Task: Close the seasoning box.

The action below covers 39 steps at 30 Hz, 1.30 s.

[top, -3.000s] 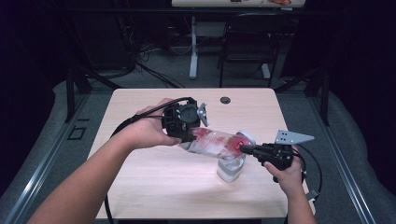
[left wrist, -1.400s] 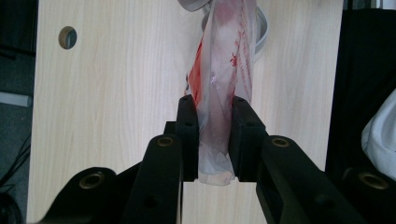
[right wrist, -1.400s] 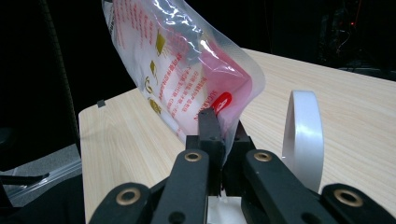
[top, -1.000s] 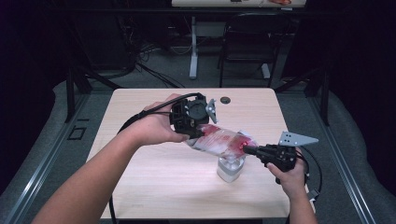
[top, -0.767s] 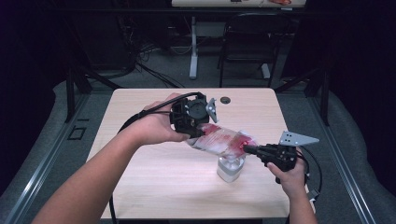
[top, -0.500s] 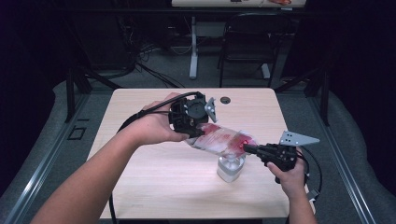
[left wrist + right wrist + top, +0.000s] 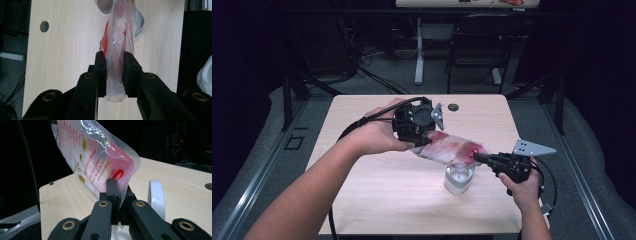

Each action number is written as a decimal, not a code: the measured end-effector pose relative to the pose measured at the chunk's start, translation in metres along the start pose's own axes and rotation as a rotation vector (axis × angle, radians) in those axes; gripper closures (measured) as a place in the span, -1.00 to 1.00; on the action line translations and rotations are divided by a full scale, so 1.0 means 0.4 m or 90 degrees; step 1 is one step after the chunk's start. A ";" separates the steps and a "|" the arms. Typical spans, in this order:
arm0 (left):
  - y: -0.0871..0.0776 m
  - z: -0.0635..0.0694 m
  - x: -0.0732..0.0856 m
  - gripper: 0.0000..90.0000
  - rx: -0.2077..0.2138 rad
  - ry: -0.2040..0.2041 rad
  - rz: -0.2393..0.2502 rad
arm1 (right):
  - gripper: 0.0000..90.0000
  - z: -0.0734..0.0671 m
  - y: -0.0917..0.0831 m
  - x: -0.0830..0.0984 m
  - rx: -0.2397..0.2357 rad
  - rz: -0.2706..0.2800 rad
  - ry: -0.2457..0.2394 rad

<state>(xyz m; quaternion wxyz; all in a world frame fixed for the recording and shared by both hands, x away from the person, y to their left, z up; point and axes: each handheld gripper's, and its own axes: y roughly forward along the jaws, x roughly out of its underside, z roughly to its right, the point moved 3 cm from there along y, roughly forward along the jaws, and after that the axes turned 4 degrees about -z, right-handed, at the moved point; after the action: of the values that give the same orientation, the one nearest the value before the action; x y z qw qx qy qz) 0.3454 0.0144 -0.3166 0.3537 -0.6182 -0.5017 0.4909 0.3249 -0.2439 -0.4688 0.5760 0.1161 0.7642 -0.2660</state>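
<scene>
Both grippers are holding a clear plastic bag (image 7: 447, 148) with red print above the table (image 7: 362, 190). The left gripper (image 7: 424, 142) is clamping the bag's upper end, toward ten o'clock; the right gripper (image 7: 476, 157) is pinching its lower corner, toward four o'clock. The bag is slanting down over a glass jar (image 7: 458, 179) standing just beneath that corner.
</scene>
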 end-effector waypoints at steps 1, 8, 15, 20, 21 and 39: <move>-0.001 0.000 0.000 0.70 -0.001 0.001 0.000 | 0.99 0.000 0.000 -0.001 0.000 0.001 -0.001; -0.003 0.001 -0.005 0.70 -0.001 0.002 -0.003 | 0.99 0.000 0.000 -0.001 -0.004 0.006 0.001; -0.003 0.001 -0.006 0.70 0.001 0.003 -0.004 | 0.99 0.002 0.001 0.003 -0.006 -0.001 -0.001; -0.004 0.001 -0.008 0.70 0.000 0.006 -0.004 | 0.99 0.002 0.003 0.004 -0.005 -0.001 0.002; -0.005 0.000 -0.009 0.70 0.000 0.006 -0.004 | 0.99 0.002 0.003 0.004 -0.006 0.000 0.003; -0.005 0.000 -0.016 0.71 0.000 0.010 0.000 | 0.99 0.004 0.000 0.005 -0.001 -0.001 0.004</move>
<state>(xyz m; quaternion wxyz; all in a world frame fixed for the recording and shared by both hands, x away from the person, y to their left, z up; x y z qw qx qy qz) 0.3446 0.0088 -0.3130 0.3578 -0.6219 -0.4992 0.4859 0.3257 -0.2449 -0.4711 0.5735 0.1161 0.7662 -0.2655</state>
